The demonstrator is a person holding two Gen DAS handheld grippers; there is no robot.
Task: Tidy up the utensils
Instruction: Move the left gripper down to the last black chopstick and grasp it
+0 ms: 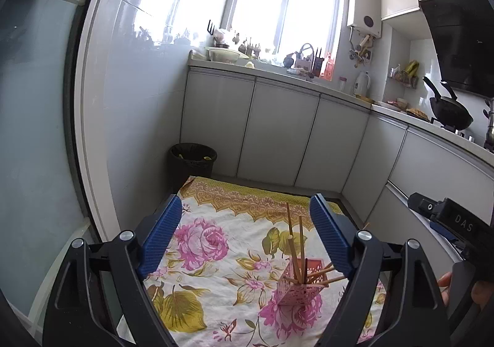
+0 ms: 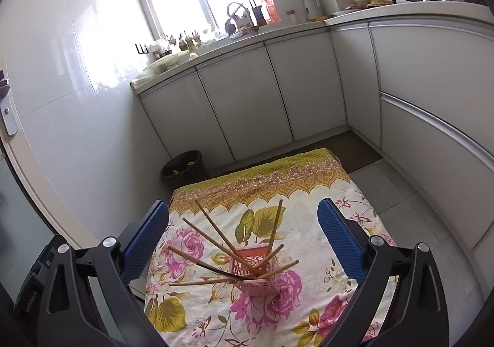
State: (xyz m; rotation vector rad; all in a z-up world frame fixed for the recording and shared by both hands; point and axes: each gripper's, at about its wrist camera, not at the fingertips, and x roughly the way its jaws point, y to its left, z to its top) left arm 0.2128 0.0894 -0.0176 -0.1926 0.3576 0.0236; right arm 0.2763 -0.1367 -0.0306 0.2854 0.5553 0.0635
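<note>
The right gripper, its blue ribbed jaws spread wide with nothing pinched, hangs above the pink perforated plastic holder, likely because it has let go of a stick there. The left gripper is likewise spread and empty, framing that holder from its side. The thin wooden chopsticks stand fanned out inside the holder, leaning on its rim, which sits on the floral tablecloth; none appear left lying loose on the cloth.
</note>
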